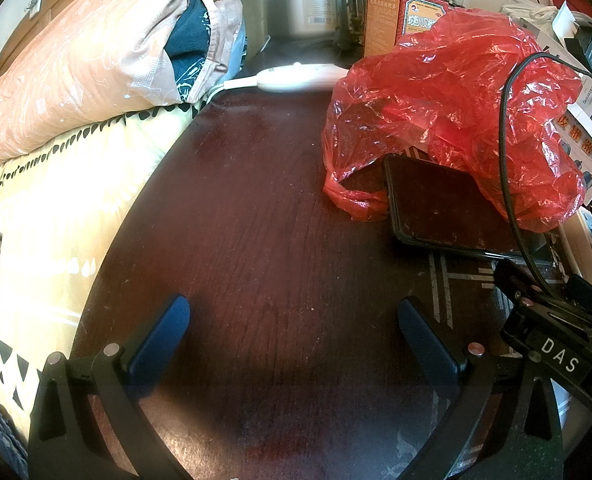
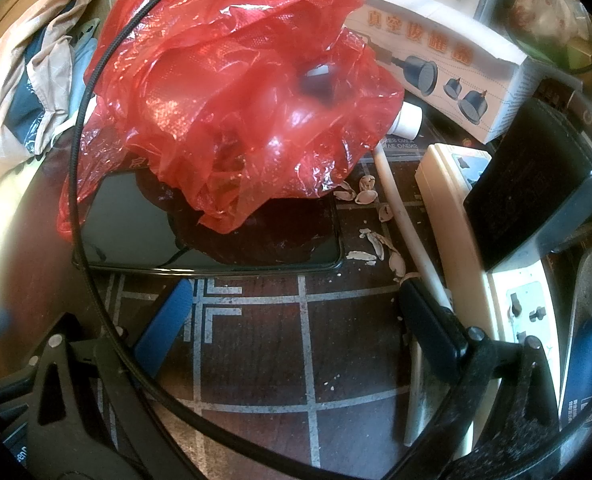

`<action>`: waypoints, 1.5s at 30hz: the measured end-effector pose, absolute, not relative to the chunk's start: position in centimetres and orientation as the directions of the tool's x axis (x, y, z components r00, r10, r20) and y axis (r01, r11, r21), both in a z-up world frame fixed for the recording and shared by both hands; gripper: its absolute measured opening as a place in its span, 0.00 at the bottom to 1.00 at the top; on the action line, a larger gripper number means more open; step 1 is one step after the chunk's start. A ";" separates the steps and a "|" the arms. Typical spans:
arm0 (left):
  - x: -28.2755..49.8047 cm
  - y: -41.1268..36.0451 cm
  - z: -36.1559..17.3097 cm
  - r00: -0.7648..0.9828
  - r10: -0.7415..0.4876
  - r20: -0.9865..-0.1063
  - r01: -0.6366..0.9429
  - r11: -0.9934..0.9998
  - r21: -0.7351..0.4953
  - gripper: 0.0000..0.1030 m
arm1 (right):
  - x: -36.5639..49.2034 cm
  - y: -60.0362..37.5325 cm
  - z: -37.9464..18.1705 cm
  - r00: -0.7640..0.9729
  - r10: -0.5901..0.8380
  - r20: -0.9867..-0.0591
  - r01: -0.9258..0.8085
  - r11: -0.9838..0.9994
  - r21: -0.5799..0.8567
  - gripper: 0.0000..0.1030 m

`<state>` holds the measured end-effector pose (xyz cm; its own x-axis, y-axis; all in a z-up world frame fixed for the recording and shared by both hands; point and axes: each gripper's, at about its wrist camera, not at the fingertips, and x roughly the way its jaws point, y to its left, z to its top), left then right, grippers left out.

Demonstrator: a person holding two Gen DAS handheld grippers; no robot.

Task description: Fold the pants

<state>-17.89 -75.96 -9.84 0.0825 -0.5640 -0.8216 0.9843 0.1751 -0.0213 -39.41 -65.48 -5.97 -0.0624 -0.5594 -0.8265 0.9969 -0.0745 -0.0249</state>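
Both the left gripper (image 1: 294, 322) and right gripper (image 2: 296, 306) were held wide apart with nothing in them over the dark table (image 1: 256, 208) (probably resting), and no pants were seen beside the red bag (image 1: 448, 100).

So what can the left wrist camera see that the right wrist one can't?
Only the left wrist view shows the bedding: a peach pillow on a yellow quilt, plus a white corded controller, a grey canister and a wide bare stretch of the dark table.

Only the right wrist view shows a white power strip, scattered nut shells and a black box.

Both show the red plastic bag, the dark phone beneath it and a black cable. Each gripper's fingers are spread, holding nothing. No pants are identifiable.
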 end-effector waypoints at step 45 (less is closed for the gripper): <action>3.1 -13.9 10.9 0.873 -0.091 -0.479 0.136 0.989 0.060 1.00 | -21.5 -34.6 14.1 0.786 -0.504 -0.358 0.499 0.859 -0.115 1.00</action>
